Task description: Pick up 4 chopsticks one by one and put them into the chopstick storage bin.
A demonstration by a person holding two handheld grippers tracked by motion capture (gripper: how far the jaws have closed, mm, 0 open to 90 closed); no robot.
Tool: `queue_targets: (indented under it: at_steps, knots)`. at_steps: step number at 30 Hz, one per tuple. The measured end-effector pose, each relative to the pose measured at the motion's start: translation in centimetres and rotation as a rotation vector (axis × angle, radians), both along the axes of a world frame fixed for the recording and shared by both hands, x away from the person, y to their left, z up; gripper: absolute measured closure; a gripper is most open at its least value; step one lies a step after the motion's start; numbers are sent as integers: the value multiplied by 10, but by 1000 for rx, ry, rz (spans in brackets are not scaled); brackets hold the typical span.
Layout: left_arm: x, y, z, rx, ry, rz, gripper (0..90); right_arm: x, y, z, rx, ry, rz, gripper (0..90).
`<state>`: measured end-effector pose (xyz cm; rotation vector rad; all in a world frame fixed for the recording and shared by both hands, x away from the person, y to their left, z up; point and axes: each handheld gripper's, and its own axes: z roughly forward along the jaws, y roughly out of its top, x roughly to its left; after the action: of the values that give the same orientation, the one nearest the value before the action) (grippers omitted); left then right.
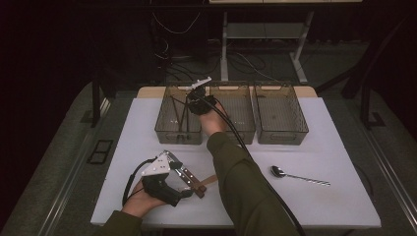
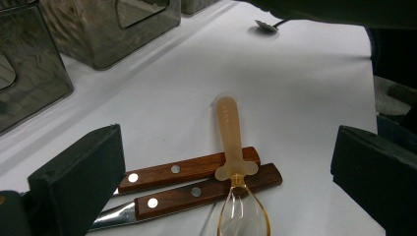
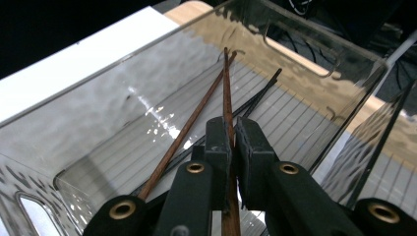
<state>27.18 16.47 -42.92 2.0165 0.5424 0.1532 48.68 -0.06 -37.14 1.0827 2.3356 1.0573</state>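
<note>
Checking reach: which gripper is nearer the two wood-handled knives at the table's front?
Left. The left gripper hovers right over the wood-handled knives, jaws open; the right gripper is far off at the left clear bin, holding a brown chopstick.

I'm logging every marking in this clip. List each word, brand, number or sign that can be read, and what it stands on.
No text can be read.
Translucent spoon handle: a short line of embossed characters runs along it in the left gripper view, too faint and small to read.
Two wooden knife handles, metal spoon, clear bins, brown chopstick clamped in the right gripper: no markings visible.
</note>
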Motion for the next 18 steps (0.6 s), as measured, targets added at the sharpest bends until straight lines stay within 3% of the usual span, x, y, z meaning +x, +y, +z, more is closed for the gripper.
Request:
queue_targets:
  at_steps: [4,11,18]
  knots:
    - [0,0,0,0,-1,0,0,1,1,-3,0,17,14,829]
    - [0,0,0,-2,-2,1,0,1,-1,-1,15,20,18,693]
    - [1,1,0,-2,0,3,0,-3,-12,5,70,84,70,534]
